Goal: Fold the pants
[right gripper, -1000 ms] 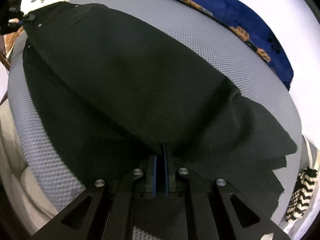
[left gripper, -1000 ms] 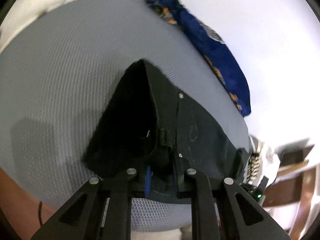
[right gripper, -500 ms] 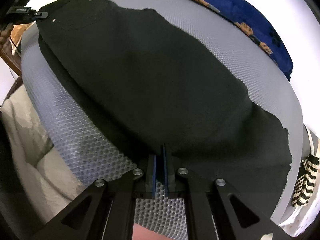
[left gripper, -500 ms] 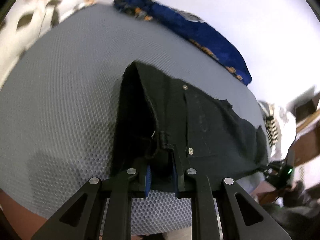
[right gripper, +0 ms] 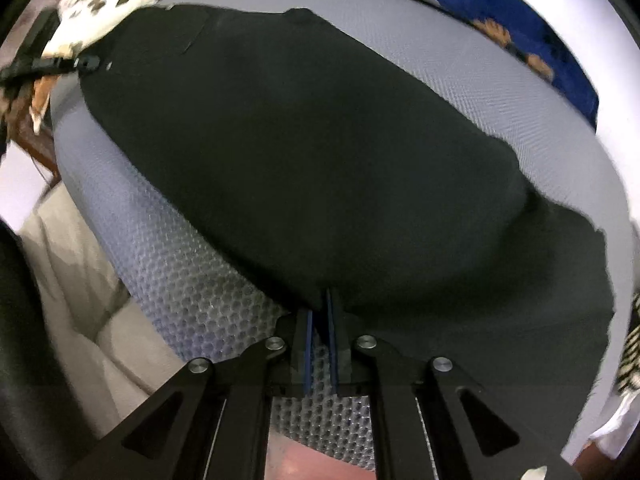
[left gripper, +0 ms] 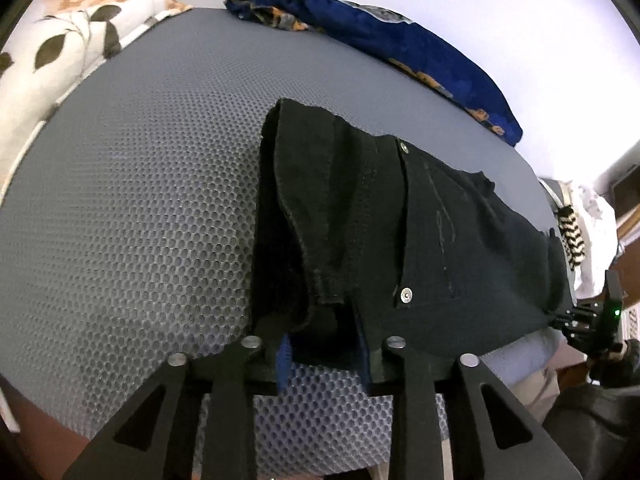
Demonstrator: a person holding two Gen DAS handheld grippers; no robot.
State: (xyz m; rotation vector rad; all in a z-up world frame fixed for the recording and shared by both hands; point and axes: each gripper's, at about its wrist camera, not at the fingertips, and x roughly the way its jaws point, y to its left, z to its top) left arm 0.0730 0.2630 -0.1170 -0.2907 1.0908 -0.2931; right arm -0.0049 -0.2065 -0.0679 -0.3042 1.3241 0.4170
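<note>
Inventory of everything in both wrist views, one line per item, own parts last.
pants: 1, black, spread across the grey mat, waistband end at the left gripper, a leg edge at the right gripper
mat: 1, grey honeycomb mesh, under the pants
blanket: 1, blue with orange print, bunched along the mat's far edge
pillow: 1, white with leaf and flower print, far left corner
striped cloth: 1, black and white, at the mat's right end
left gripper: 1, black with blue pads, jaws opening, waistband fabric between them
right gripper: 1, black with blue pads, shut on the pants' edge
</note>
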